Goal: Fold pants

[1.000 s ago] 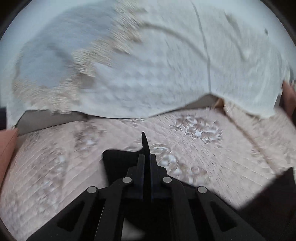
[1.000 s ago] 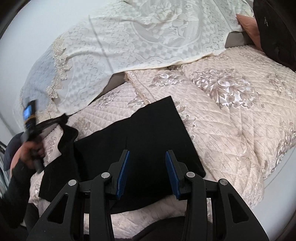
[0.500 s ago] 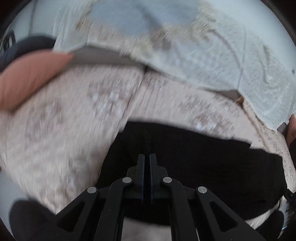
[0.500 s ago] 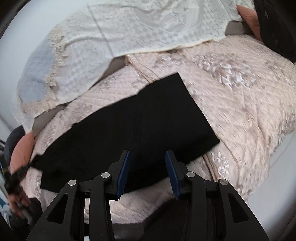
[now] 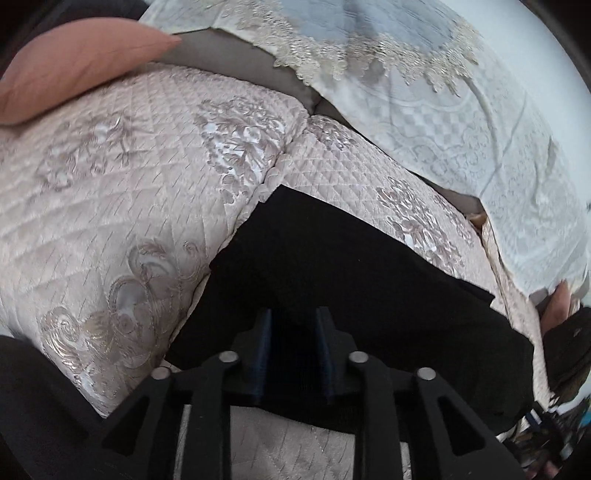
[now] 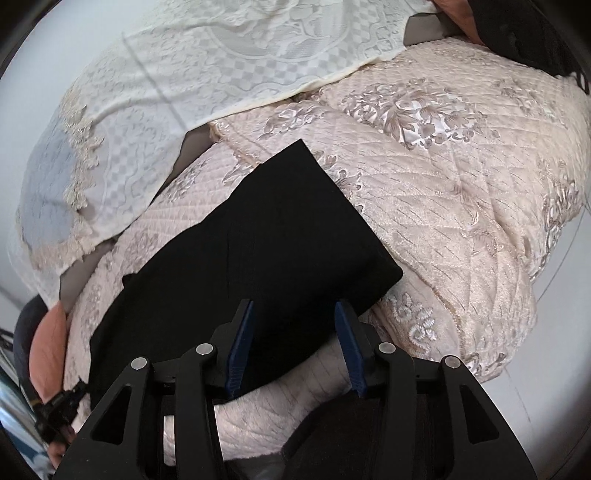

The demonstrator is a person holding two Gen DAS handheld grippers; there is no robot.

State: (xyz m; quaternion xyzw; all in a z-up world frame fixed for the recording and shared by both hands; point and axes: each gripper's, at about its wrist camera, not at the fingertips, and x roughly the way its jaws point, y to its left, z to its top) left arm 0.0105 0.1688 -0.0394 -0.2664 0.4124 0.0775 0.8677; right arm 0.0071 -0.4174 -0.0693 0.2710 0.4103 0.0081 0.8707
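The black pants (image 5: 362, 280) lie flat as a long folded strip on the quilted beige bedcover (image 5: 110, 192). My left gripper (image 5: 295, 319) hovers over their near left end. Its jaws are opening, and the cloth under them is not pinched. In the right wrist view the pants (image 6: 266, 240) run from the lower left up to a square end at the middle. My right gripper (image 6: 292, 314) sits over their near edge, jaws opening, with dark cloth and bedcover showing between the blue pads (image 6: 240, 332). The left gripper (image 6: 55, 410) shows small at the lower left of that view, in a hand.
A white lace cloth (image 6: 229, 55) is draped behind the bedcover (image 6: 461, 192). A pink cushion (image 5: 74, 62) lies at the far left. A black bag (image 6: 524, 33) rests at the bed's right end. The bed's front edge drops off just below both grippers.
The left gripper carried the lifted pant end out and down, so the pants now lie stretched flat, and its shut jaws have parted. The right jaws widened slightly.
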